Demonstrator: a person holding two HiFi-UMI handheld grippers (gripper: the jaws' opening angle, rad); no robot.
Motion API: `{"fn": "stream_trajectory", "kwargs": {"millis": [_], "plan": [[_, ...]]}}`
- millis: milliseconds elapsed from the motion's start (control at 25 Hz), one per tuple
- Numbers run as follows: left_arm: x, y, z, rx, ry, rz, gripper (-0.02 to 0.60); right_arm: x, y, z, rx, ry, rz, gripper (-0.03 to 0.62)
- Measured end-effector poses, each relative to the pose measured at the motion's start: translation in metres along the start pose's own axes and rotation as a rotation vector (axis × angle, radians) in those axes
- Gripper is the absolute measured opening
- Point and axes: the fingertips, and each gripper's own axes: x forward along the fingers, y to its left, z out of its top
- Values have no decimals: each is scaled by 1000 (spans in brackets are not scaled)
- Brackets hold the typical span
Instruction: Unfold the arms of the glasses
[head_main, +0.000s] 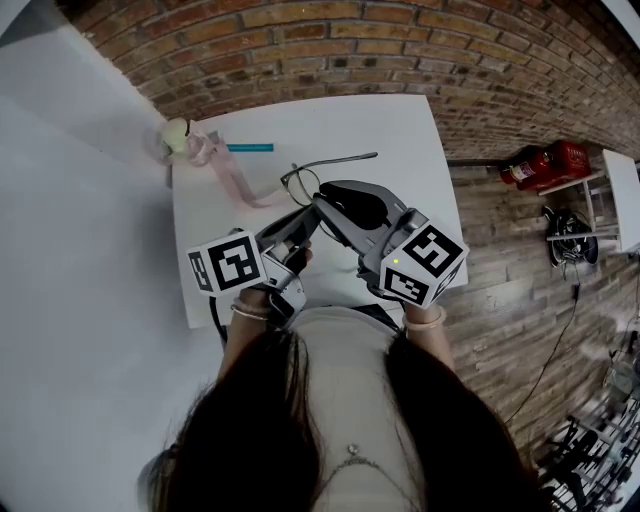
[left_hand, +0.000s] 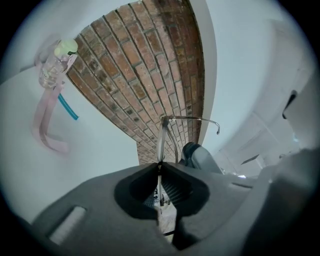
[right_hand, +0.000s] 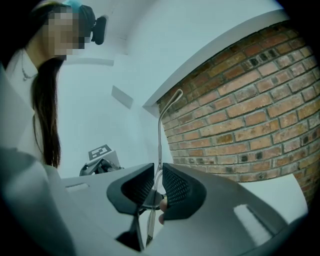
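1. The left gripper (left_hand: 160, 169) has its jaws pressed together on the thin metal frame of the glasses (left_hand: 163, 135).
2. The right gripper (right_hand: 157, 172) also pinches the glasses (right_hand: 160, 131), with its ribbed pads closed on the frame.
3. The glasses (head_main: 318, 172) sit between the 2 grippers over the white table (head_main: 400, 140), with 1 arm stretched out to the right.
4. At the table's far left corner lie a teal stick (head_main: 250, 148), a pink ribbon (head_main: 238, 182) and a small clear bottle (head_main: 177, 135) with a pale green cap.

white table (head_main: 400, 130) on brick-pattern floor (head_main: 500, 60), white wall (head_main: 70, 250) at left, 2nd white table (head_main: 625, 195) far right.
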Motion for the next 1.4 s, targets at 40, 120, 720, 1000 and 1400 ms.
{"fn": "stream_trajectory", "kwargs": {"millis": [40,120,720,1000,1400], "plan": [[0,0,0,8,0,3,20,1,0,-2,1,6,1,58],[1,0,1,23,0,8,20,3,0,-5,4,15,3,58],[2,0,1,172,-8,68,20,12,-2,-14,23,47,7,58],[5,-1,1,222,-10,73,20,15,-6,-18,34,53,1,55],[6,-1,4,217,-15,76,20,14,-8,-14,24,34,-10,44]]}}
